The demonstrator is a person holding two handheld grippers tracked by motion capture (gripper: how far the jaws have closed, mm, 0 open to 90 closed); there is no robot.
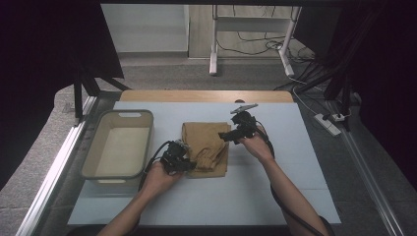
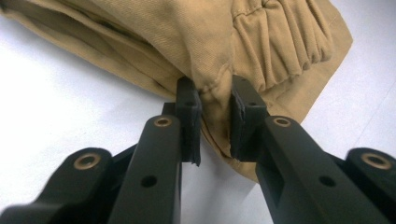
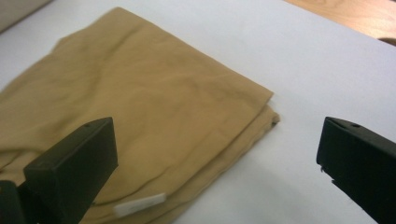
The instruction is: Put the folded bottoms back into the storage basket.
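- High view: a folded tan cotton garment (image 1: 205,147) lies near the middle of the pale blue worktop (image 1: 275,187), a little toward its left edge, with a person's forearms reaching in from the near edge.
- Left tongs (image 1: 183,156) sit at the garment's near left corner; in the left gripper view (image 2: 215,112) the two black jaws are nearly closed and pinch a fold of the tan cloth beside its gathered elastic band.
- Right tongs (image 1: 227,135) hover at the garment's right edge; in the right gripper view (image 3: 217,154) the jaws stand wide apart, holding nothing, above the cloth's corner and a small white label (image 3: 139,204).
- A grey rectangular plastic bin (image 1: 119,145) stands just beside the garment, by the worktop's left edge.
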